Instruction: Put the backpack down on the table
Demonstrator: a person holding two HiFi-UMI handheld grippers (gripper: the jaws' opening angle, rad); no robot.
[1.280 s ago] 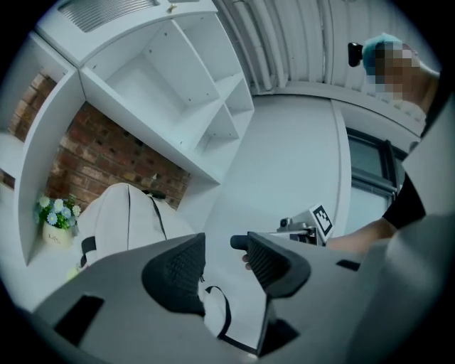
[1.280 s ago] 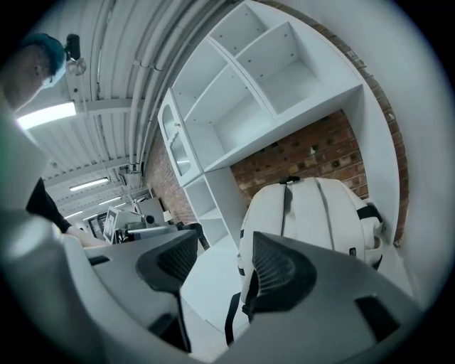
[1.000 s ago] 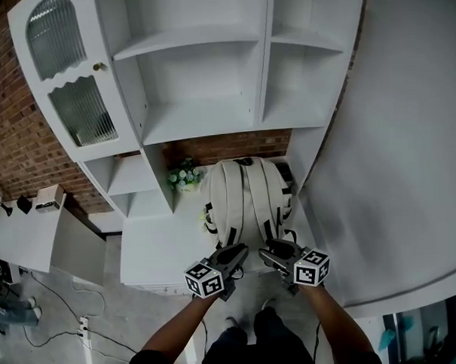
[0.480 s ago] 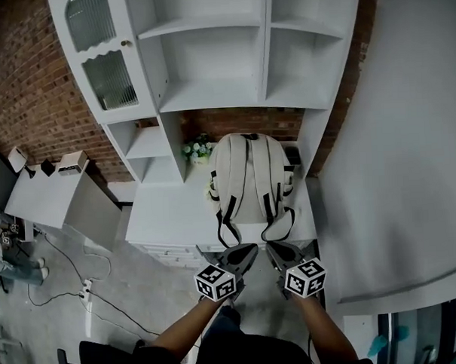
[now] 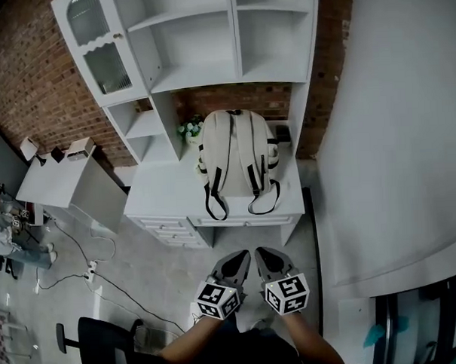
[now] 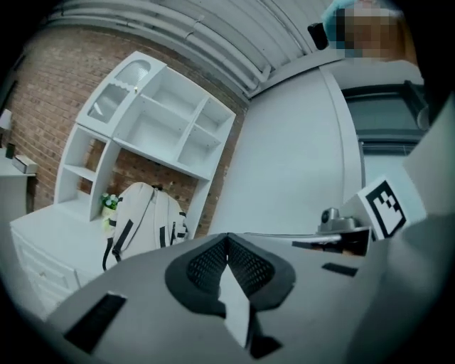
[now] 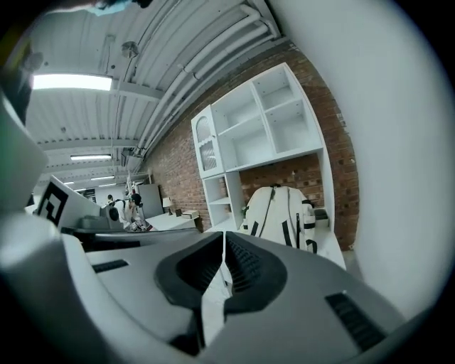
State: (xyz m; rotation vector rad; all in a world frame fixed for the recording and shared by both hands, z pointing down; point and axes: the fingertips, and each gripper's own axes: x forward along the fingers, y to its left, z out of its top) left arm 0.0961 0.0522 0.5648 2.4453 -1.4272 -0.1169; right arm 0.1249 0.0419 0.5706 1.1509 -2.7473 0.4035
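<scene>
The cream backpack [image 5: 236, 154] with black straps stands upright on the white desk [image 5: 165, 199], leaning against the brick back under the shelves; its straps hang over the desk's front edge. It also shows in the left gripper view as the backpack [image 6: 146, 220] and in the right gripper view as the backpack [image 7: 281, 213]. My left gripper [image 5: 240, 258] and right gripper [image 5: 262, 255] hover side by side over the floor, well short of the desk. Both are shut with nothing between their jaws.
A white shelf unit [image 5: 199, 43] with a glass door rises above the desk. A small flower pot [image 5: 188, 129] sits left of the backpack. A white curved wall [image 5: 392, 132] lies to the right. A second table [image 5: 58, 181], cables and a black chair [image 5: 99, 338] are at left.
Both grippers have drawn back from the backpack and the desk, out over the floor. Their jaws, open at the straps a second ago, are now shut and empty. The backpack stays on the desk.
</scene>
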